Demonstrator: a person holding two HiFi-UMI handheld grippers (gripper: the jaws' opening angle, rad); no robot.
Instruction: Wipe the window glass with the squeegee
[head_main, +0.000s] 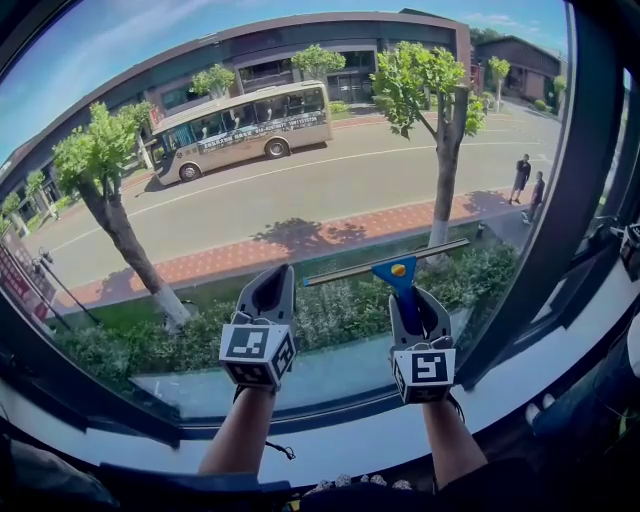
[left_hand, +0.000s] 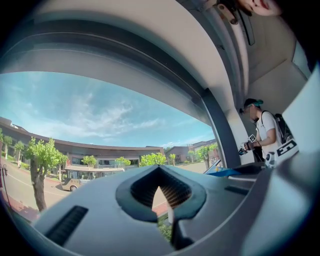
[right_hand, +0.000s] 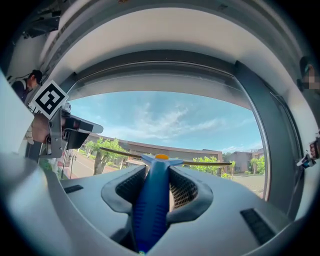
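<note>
Head view, left to right.

- Left gripper (head_main: 269, 290): raised in front of the window glass (head_main: 300, 190), jaws closed together with nothing between them.
- Squeegee (head_main: 388, 264): just right of the left gripper. Its long blade lies across the lower part of the pane, tilted with its right end higher. I cannot tell whether the blade touches the glass.
- Right gripper (head_main: 413, 306): jaws clamped on the squeegee's blue handle, which runs up between them to the blade.
- Outside: bus (head_main: 245, 128) on the road, trees along the pavement.
- White sill (head_main: 330, 440) below both forearms.
</note>
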